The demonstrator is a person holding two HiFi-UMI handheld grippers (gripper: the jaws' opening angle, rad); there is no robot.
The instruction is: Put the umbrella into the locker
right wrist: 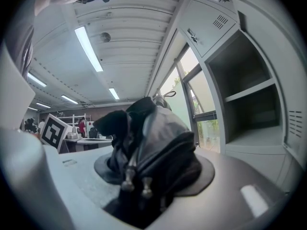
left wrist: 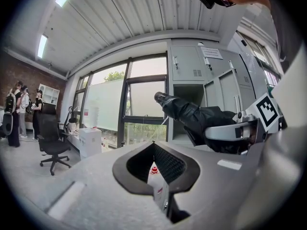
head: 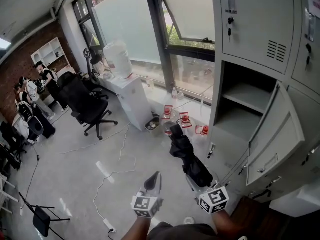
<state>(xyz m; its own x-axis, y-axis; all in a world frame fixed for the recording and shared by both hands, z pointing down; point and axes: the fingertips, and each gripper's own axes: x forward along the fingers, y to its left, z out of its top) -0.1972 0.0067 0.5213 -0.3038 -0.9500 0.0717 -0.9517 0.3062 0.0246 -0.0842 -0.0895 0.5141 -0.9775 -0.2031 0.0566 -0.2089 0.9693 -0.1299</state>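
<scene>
Right hand-held gripper [head: 196,180] pinches the umbrella [head: 182,149], level, tip toward window [head: 192,69]; left hand-held gripper [head: 157,176] pressed together.

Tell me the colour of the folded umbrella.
Black. The umbrella shows best in the right gripper view.

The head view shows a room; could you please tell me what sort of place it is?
Probably an office or shared workspace: a bank of grey metal lockers, a black office chair, and a water dispenser by the large windows.
</scene>
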